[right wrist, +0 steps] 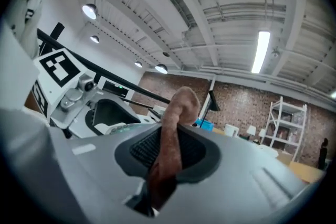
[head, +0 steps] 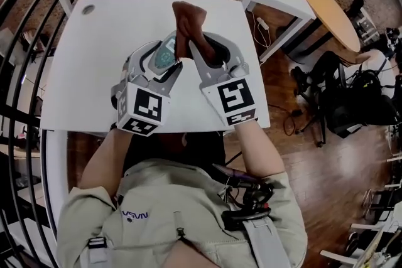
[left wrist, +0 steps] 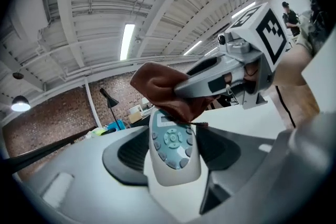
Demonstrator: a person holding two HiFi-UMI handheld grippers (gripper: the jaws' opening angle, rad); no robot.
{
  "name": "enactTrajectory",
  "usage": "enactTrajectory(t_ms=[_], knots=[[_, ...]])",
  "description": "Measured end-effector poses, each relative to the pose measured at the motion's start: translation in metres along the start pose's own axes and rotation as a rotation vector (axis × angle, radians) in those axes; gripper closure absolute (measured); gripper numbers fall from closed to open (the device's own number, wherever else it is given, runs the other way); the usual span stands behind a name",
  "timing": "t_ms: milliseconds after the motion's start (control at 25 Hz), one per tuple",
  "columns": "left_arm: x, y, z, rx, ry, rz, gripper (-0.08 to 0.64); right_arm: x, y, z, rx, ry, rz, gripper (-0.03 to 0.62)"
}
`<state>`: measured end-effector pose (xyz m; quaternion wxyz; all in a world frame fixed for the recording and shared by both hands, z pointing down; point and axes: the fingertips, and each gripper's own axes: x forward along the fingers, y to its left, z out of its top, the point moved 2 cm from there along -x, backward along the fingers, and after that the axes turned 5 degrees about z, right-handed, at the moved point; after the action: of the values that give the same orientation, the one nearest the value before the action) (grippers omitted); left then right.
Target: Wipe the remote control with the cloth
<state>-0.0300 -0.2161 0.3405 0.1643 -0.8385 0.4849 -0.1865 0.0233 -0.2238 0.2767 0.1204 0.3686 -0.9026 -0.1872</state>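
Closest to the head camera sits the person's beige jacket [head: 157, 210], and from it both forearms reach out over the white bench [head: 88, 72], which carries nothing under the hands. On the left, the left gripper [head: 164, 61] has its fingers [left wrist: 126, 156] spread wide and pressed against the long sides of the light grey remote control with a blue-grey button panel [left wrist: 172, 150]. The remote control is held in the air above the bench with its buttons turned up and toward the other hand, most likely so the whole face is open to wiping. On the right, the right gripper [head: 213, 54] has its fingers [right wrist: 202, 150] drawn narrow on the rust-brown cloth [right wrist: 170, 139], bunched into a thick strip. Its free end sticks out past the fingertips as a soft rounded wad. That grip seems chosen to give a firm pad that can be rubbed along the buttons without the hard fingers scraping them. In the left gripper view the cloth lies over the far end of the remote control, by its small display. I judge the wipe to be at its start, with the buttons nearer the person not yet covered.
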Motion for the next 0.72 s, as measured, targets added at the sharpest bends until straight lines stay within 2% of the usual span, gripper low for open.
enactTrajectory(t_ms=[80, 240, 320, 360, 440, 520, 560, 640, 720], knots=[[0.000, 0.000, 0.007, 0.047, -0.023, 0.007, 0.270, 0.003, 0.021, 0.003, -0.063, 0.027, 0.070, 0.522], [0.001, 0.003, 0.012, 0.150, -0.039, 0.030, 0.270, 0.001, 0.070, 0.017, -0.208, 0.072, 0.307, 0.526], [0.002, 0.002, 0.012, 0.152, -0.044, 0.030, 0.270, -0.005, 0.075, 0.025, -0.241, 0.051, 0.351, 0.525], [0.002, 0.002, 0.013, 0.152, -0.047, 0.031, 0.270, -0.007, 0.068, 0.030, -0.243, 0.019, 0.314, 0.526], [0.000, 0.001, 0.016, 0.179, -0.062, 0.038, 0.270, -0.012, 0.034, 0.046, -0.205, -0.071, 0.137, 0.526], [-0.004, -0.005, 0.024, 0.249, -0.093, 0.053, 0.270, -0.014, -0.004, 0.055, -0.130, -0.115, -0.043, 0.525], [-0.006, -0.008, 0.028, 0.285, -0.107, 0.061, 0.270, -0.012, -0.012, 0.053, -0.102, -0.106, -0.082, 0.526], [-0.008, -0.010, 0.032, 0.322, -0.120, 0.074, 0.270, -0.007, -0.004, 0.044, -0.085, -0.059, -0.055, 0.525], [-0.008, -0.006, 0.029, 0.316, -0.114, 0.084, 0.270, -0.001, 0.028, 0.036, -0.120, -0.015, 0.074, 0.526]])
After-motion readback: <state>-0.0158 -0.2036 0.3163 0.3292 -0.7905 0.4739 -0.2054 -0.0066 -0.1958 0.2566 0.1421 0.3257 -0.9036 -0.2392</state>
